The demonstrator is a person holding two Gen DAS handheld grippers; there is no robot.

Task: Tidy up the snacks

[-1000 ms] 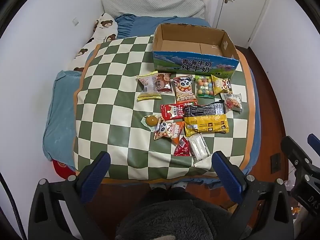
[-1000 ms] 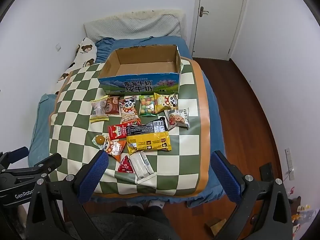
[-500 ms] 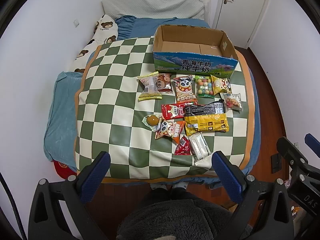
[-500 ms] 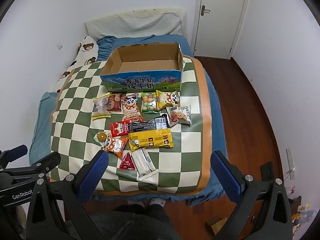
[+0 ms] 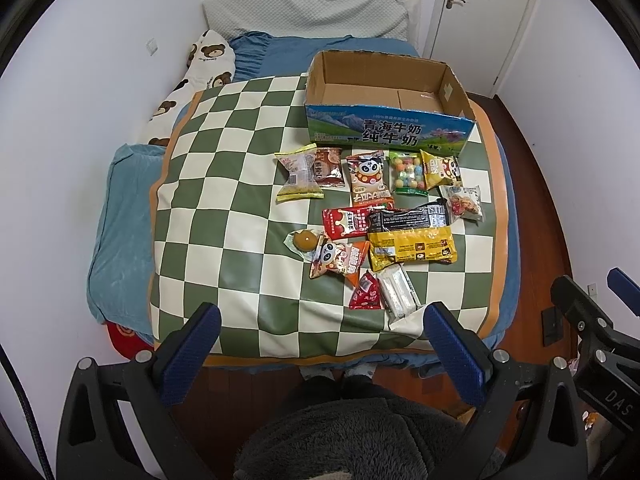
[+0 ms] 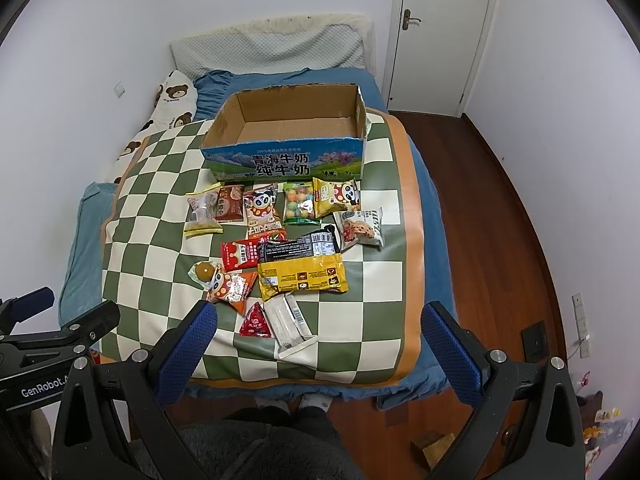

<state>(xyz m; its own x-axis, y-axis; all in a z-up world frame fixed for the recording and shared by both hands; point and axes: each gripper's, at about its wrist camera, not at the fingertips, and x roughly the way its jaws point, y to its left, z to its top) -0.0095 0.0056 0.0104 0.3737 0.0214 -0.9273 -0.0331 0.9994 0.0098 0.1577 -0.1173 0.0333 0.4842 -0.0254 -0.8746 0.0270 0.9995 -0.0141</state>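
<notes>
Left wrist view: left gripper, fingers spread wide, empty, held above the near edge of the checkered mat. Snack packets lie clustered on the mat, right of centre. Cardboard box, open-topped, stands just behind them.

Right wrist view: right gripper, fingers likewise wide apart, holding nothing. White packet and red triangular packet lie nearest it. Yellow packet touches the black packet behind.
</notes>
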